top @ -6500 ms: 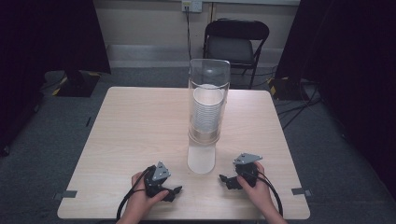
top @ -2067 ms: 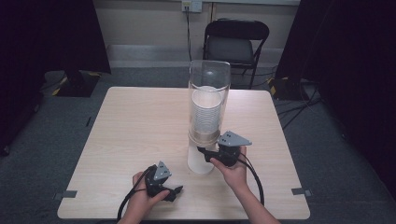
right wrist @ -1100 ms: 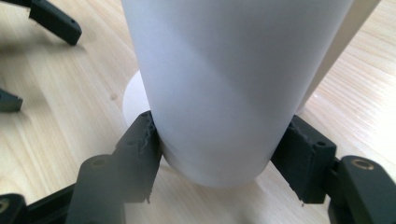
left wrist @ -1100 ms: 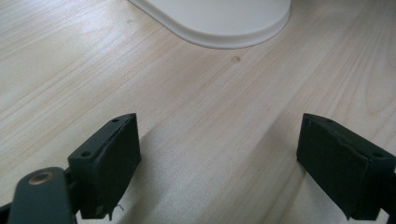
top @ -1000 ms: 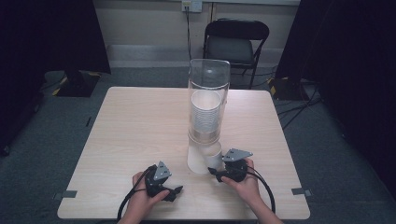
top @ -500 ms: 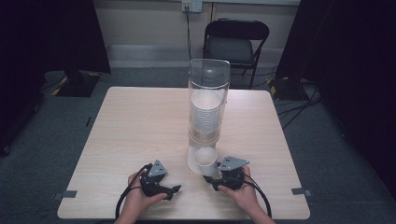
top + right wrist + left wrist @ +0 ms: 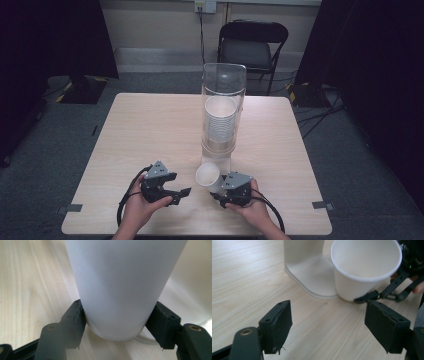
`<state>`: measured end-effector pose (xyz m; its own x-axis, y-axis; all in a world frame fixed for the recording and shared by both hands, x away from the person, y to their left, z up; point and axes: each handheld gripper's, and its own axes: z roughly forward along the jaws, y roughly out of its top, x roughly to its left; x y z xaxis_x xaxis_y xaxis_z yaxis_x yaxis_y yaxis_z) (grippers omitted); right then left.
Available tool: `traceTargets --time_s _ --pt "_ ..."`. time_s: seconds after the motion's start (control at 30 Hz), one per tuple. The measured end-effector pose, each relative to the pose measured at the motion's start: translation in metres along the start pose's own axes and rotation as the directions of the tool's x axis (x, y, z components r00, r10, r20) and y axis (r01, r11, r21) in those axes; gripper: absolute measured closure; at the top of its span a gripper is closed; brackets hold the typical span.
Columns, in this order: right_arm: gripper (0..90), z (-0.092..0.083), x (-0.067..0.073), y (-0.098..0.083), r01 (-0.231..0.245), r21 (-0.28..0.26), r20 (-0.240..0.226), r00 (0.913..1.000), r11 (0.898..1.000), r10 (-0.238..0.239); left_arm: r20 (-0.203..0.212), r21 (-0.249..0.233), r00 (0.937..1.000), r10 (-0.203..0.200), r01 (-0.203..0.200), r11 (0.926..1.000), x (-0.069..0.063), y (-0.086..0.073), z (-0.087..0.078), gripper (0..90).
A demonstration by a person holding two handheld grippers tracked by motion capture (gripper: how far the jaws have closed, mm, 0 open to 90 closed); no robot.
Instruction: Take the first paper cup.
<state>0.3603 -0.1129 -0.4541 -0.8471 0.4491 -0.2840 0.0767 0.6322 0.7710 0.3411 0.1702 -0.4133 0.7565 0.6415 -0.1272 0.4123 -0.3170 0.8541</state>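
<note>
Cup dispenser (image 7: 223, 107) standing at table (image 7: 150, 130) centre, chair (image 7: 252, 45) beyond at 12 o'clock. Paper cup (image 7: 209, 176) at 6 o'clock of dispenser, between left gripper (image 7: 176, 193) at 8 o'clock and right gripper (image 7: 218, 192) at 4 o'clock.

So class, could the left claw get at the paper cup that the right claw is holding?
Probably yes: the left claw is open, the cup sits just ahead of it, and bare table lies between them.

Black folding chair (image 7: 253, 47) behind table (image 7: 150, 125); wall outlet (image 7: 205, 6) w/ cord.
</note>
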Motion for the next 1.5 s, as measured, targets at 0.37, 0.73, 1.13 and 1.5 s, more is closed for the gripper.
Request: traceTargets --time_s 0.37,0.73,1.13,1.5 --pt "35.3 0.005 0.013 0.010 0.092 -0.004 -0.019 0.9955 0.996 -0.093 0.088 -0.007 0.9953 -0.039 0.040 0.9992 -0.006 0.008 -0.002 30.8" --pt "35.3 0.009 0.024 0.018 0.147 -0.010 -0.035 0.9884 0.989 -0.148 0.136 -0.008 0.9881 -0.071 0.073 0.9973 -0.006 0.010 -0.001 54.2" --pt "32.5 0.014 0.034 0.025 0.143 -0.025 -0.052 0.9882 0.989 -0.144 0.071 0.033 0.9894 -0.127 0.124 0.9917 0.003 0.007 -0.008 86.4" --pt "26.2 0.003 0.017 0.019 0.045 -0.054 0.009 0.9989 0.997 -0.045 -0.101 0.035 0.9777 -0.184 0.188 0.9815 0.030 0.003 -0.030 87.3"
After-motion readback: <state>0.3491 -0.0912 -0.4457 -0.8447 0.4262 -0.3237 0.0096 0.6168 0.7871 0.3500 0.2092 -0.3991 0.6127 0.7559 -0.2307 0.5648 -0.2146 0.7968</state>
